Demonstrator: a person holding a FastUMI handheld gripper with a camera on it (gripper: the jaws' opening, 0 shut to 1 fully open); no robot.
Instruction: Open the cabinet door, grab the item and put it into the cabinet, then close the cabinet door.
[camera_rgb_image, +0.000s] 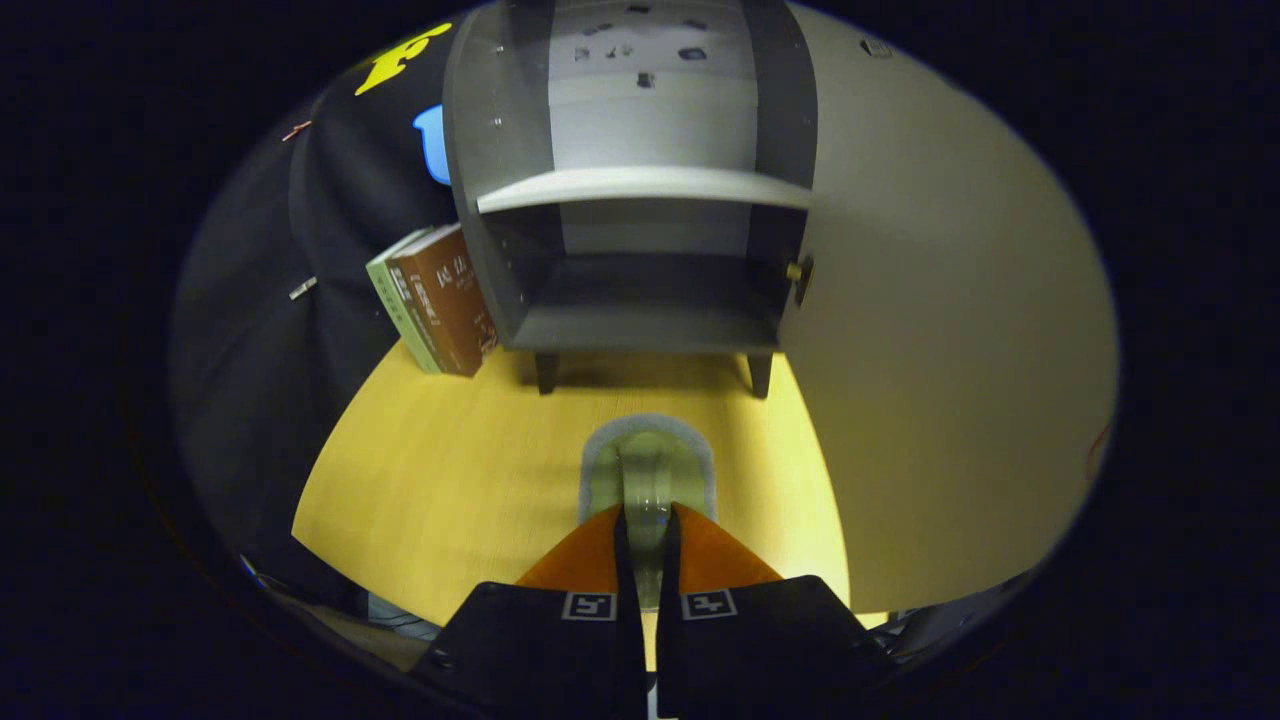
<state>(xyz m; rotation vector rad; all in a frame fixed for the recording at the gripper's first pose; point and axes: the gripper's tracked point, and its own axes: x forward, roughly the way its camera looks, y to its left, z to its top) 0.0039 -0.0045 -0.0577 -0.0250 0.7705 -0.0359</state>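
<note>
Books (440, 300) lean at centre left of the frame beside the open cabinet (640, 200), door (950, 330) swung right. Tool (647, 520) clenched on the glass item (648, 470), low centre over the counter (450, 470). Best carried level into the lower bay, clear of the shelf (640, 187).

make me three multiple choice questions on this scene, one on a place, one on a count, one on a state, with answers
1. Where do the books stand?
A. on the upper shelf
B. leaning against the cabinet's outer left side
C. between the claw's fingers

2. How many cabinet legs show at the front?
A. two
B. four
C. none

3. What state is the cabinet door in?
A. shut
B. swung open to the right
C. taken off and lying flat

Answers:
1. B, they lean on the cabinet wall, resting on the wooden table.
2. A, one dark leg shows under each front corner.
3. B, the shelf and the inside are exposed, while the claw is shut on the clear glass item.
</note>
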